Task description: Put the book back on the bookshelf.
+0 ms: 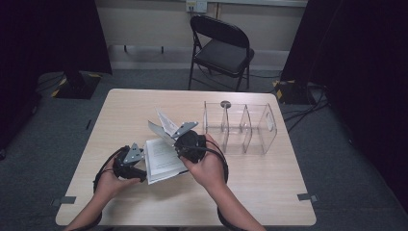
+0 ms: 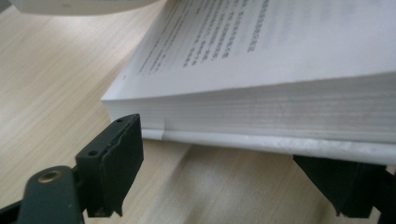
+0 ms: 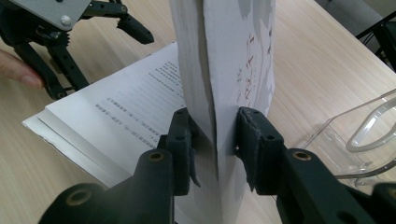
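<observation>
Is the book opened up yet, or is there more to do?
Partly done: the book lies open on the table. In hand: the right gripper pinches the lifted cover and first pages upright. The left gripper sits open at the page block's edge. Left: laying them flat, probably.

Dim room, softly lit counter point(image 1: 269, 192)

The high view is grainy, dark at both sides; close-up book point(image 2: 280, 60) print blurs, and the jaws cast faint shadows.
</observation>
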Tool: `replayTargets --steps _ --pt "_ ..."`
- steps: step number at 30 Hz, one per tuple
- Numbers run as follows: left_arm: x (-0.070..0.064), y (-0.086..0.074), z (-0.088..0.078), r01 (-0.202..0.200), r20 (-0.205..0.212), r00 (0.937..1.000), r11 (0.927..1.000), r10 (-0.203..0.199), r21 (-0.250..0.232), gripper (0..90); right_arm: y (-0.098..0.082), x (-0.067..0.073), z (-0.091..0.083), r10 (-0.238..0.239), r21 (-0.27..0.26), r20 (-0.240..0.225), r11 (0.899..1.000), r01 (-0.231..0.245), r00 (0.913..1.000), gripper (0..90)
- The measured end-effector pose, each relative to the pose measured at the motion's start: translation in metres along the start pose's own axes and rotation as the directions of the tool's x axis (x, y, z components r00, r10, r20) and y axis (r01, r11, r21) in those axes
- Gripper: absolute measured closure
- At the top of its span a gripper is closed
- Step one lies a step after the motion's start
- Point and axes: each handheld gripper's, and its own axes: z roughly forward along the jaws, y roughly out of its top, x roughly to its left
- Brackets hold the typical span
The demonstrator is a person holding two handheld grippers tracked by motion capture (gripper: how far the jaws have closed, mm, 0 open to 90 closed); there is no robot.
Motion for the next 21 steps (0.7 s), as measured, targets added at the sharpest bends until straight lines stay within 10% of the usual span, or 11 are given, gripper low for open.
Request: replayTargets --steps 14,21 --pt "-0.015 0.019 -0.003 -0.14 -0.001 0.9901 0.988 0.14 -0.065 16.6 0.022 -0.002 -0.006 -0.043 0.063 -0.032 0.997 0.045 0.9985 65.2" --pt "-0.016 0.02 -0.009 -0.205 -0.041 0.9785 0.9743 0.202 -0.093 33.5 0.028 0.0 -0.004 -0.061 0.081 -0.043 0.995 0.065 0.9972 64.7"
